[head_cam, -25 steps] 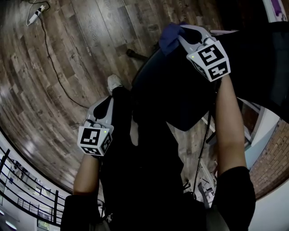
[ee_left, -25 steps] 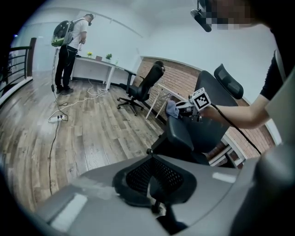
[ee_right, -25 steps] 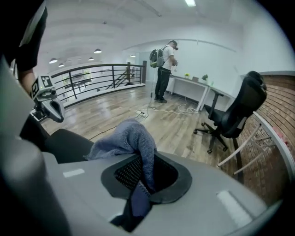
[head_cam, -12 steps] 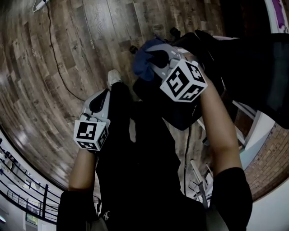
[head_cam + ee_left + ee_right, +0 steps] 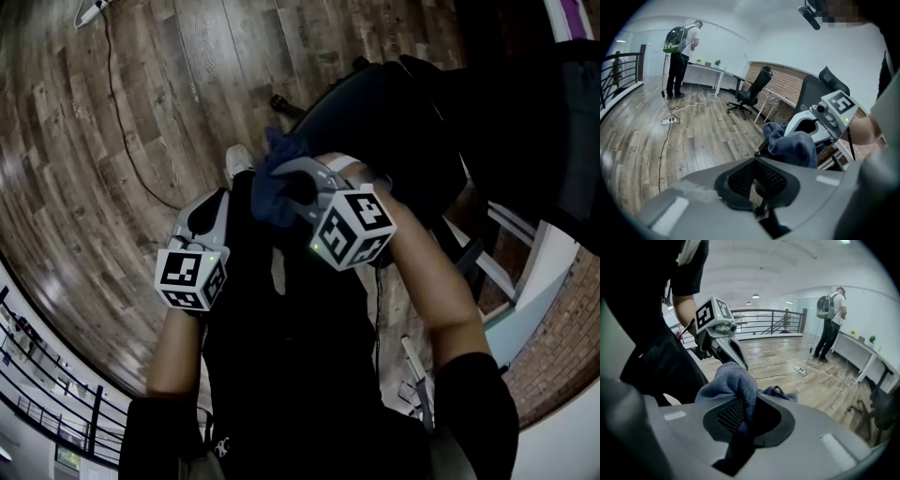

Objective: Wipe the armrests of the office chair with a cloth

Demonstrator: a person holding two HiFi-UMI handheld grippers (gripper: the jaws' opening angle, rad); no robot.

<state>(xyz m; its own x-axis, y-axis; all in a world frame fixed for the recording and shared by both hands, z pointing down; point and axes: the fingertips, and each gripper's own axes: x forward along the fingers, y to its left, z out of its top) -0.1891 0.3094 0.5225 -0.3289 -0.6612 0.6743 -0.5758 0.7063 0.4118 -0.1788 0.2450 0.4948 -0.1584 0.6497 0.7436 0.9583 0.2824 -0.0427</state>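
My right gripper (image 5: 284,186) is shut on a dark blue cloth (image 5: 274,184), held in front of the person's body, off the black office chair (image 5: 384,108) that stands just beyond it. In the right gripper view the cloth (image 5: 732,383) bulges out of the closed jaws. My left gripper (image 5: 213,204) hangs low at the left beside the person's leg, jaws together and holding nothing. The left gripper view shows the right gripper (image 5: 816,123) and the cloth (image 5: 793,146) close ahead, with the chair's backrest (image 5: 813,91) behind. I cannot make out the armrests.
Wood floor all round, with a cable and power strip (image 5: 89,16) at the far left. Another person (image 5: 831,323) with a backpack stands by a long desk (image 5: 712,70). A second office chair (image 5: 751,91) stands near a brick wall. A railing (image 5: 761,317) edges the floor.
My right gripper has carried the cloth from over the chair's far side down and left, toward the person's body and close to the left gripper. The left gripper has barely moved.
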